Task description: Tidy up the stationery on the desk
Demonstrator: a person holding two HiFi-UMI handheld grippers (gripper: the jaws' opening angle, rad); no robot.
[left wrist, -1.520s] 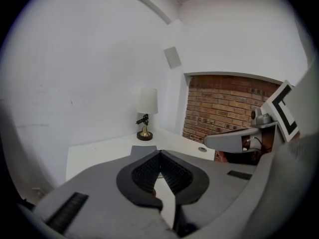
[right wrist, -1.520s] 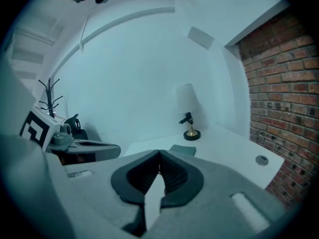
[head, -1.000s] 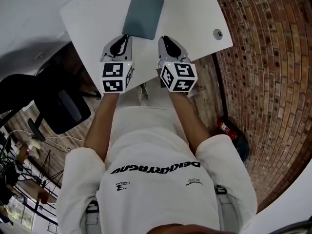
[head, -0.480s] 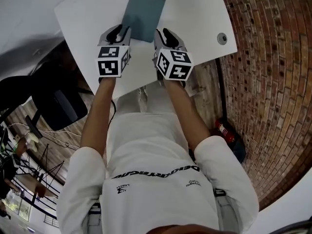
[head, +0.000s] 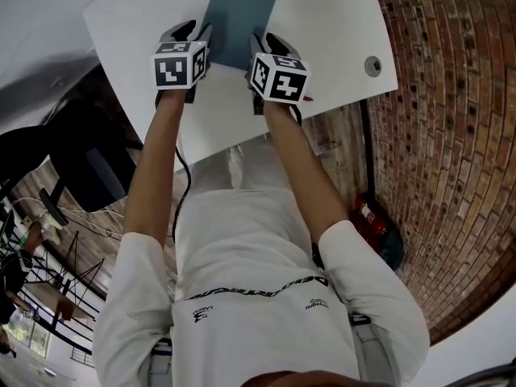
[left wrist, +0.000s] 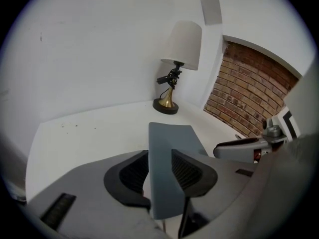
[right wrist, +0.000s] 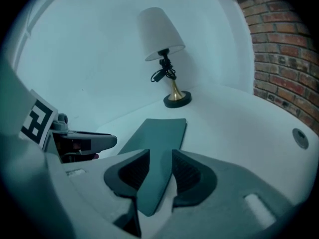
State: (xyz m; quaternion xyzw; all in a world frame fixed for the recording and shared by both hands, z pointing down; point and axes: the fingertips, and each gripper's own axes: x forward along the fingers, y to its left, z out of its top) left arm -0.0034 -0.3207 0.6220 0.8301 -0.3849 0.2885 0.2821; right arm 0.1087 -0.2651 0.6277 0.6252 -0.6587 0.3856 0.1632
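Observation:
A flat grey-blue pad (head: 239, 18) lies on the white desk (head: 322, 22). My left gripper (head: 193, 33) is at the pad's near left corner and my right gripper (head: 268, 41) at its near right corner. Both point down at a slant. In the left gripper view the pad (left wrist: 172, 138) shows in the gap of the left gripper (left wrist: 160, 171). In the right gripper view the pad (right wrist: 160, 133) runs into the gap of the right gripper (right wrist: 160, 171). Both pairs of jaws have just been opening and stand wide, not pressing on the pad.
A table lamp (left wrist: 175, 66) with a white shade and brass base stands at the desk's far edge, beyond the pad. A round cable grommet (head: 372, 65) sits near the desk's right edge. A brick wall (head: 451, 135) is on the right, a dark office chair (head: 81, 168) on the left.
Both grippers moved forward and down from the desk's near edge to the pad's near corners. Their jaws went from nearly shut to wide.

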